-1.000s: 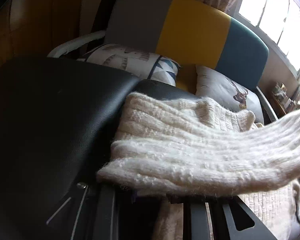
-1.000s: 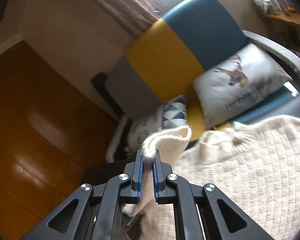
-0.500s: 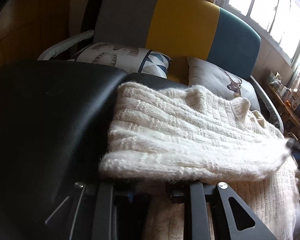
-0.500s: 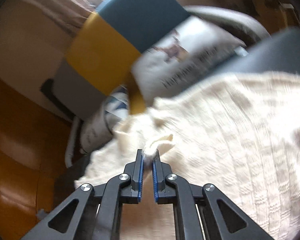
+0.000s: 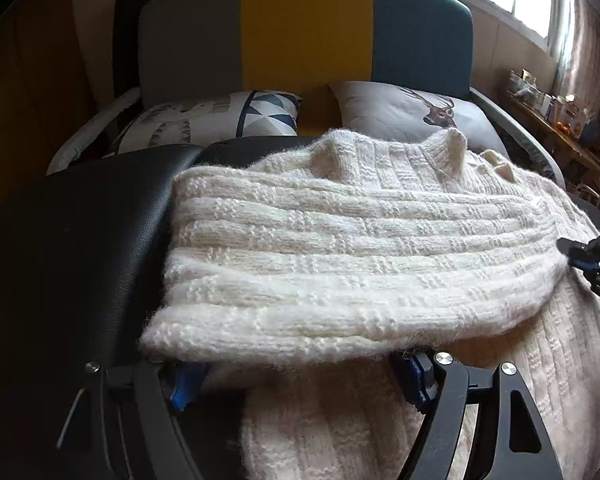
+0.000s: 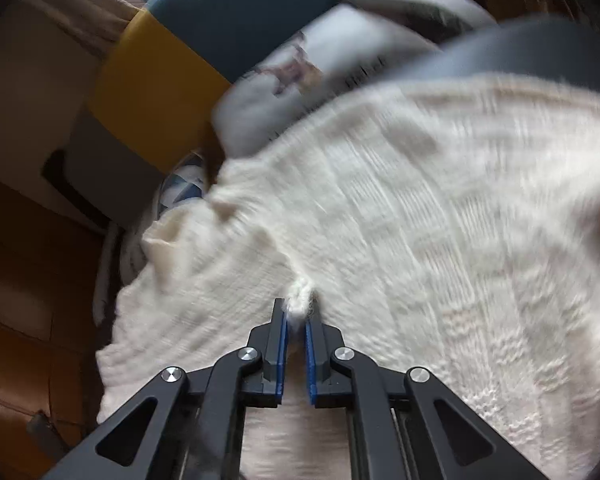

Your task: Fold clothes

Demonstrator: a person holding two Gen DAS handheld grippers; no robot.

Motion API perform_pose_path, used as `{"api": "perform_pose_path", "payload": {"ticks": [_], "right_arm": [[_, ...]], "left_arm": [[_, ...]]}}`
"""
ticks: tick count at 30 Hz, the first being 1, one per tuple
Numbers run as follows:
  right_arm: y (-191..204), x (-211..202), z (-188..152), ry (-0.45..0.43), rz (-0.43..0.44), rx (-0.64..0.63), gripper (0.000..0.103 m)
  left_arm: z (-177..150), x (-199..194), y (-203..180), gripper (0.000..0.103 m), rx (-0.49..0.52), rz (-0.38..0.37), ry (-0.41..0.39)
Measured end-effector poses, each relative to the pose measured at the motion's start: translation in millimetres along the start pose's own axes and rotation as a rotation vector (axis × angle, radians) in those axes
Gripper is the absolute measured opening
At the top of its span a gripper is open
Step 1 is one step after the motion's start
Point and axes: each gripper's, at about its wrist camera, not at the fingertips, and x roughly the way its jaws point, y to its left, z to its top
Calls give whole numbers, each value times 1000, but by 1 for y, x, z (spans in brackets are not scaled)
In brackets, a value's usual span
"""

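Cream knit sweater (image 5: pixel 340 248) lies on the black padded surface (image 5: pixel 72 248), one sleeve (image 5: pixel 300 288) laid crosswise over the body. Your right gripper (image 6: pixel 296 312) is clenched on a small tuft of knit at the sleeve end — pinching there lets you steer where the cuff lands. Your left gripper (image 5: pixel 300 376) sits spread wide, nothing between its fingers, tucked under the sleeve's near edge. Sofa (image 5: pixel 304 28) with cushions behind. Right view is blurred — fine detail unreadable.
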Motion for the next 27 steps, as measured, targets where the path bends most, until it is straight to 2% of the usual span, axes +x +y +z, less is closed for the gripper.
{"api": "perform_pose_path", "payload": {"ticks": [2,7,8,10,11,13,14,16,19,22,23,25,27], "right_arm": [[-6,2,-2,-3,16,15,3],[-2,3,5,28,-9,2,4],[0,3,6,33,-20,-4,6],[6,1,7,44,-37,-16,11],[11,-4,7,28,-61,-29,19],[23,-23,2,-52,-142,-72,23],[33,-32,-2,-97,-151,-114,25],[60,-48,-17,-173,-89,-242,24],[101,-38,-45,-62,20,-424,22],[124,-17,-73,122,167,-443,23],[124,-14,-78,151,183,-422,23],[109,-14,-77,139,142,-340,23],[94,-14,-77,127,101,-258,23]], "left_arm": [[-2,-5,0,77,24,-22,13],[-19,-53,32,77,84,-302,16],[-24,-63,43,77,78,-332,5],[-34,-80,69,77,12,-318,-34],[-38,-82,80,78,-41,-294,-41],[-46,-84,101,78,-148,-246,-55],[-48,-83,109,78,-202,-234,-57],[-49,-73,113,77,-292,-238,-41],[-50,-57,98,77,-322,-254,16],[-49,-58,79,75,-321,-264,1],[-46,-59,74,75,-313,-248,-8],[-38,-59,61,75,-278,-200,-21],[-30,-57,50,75,-188,-47,-32]]}}
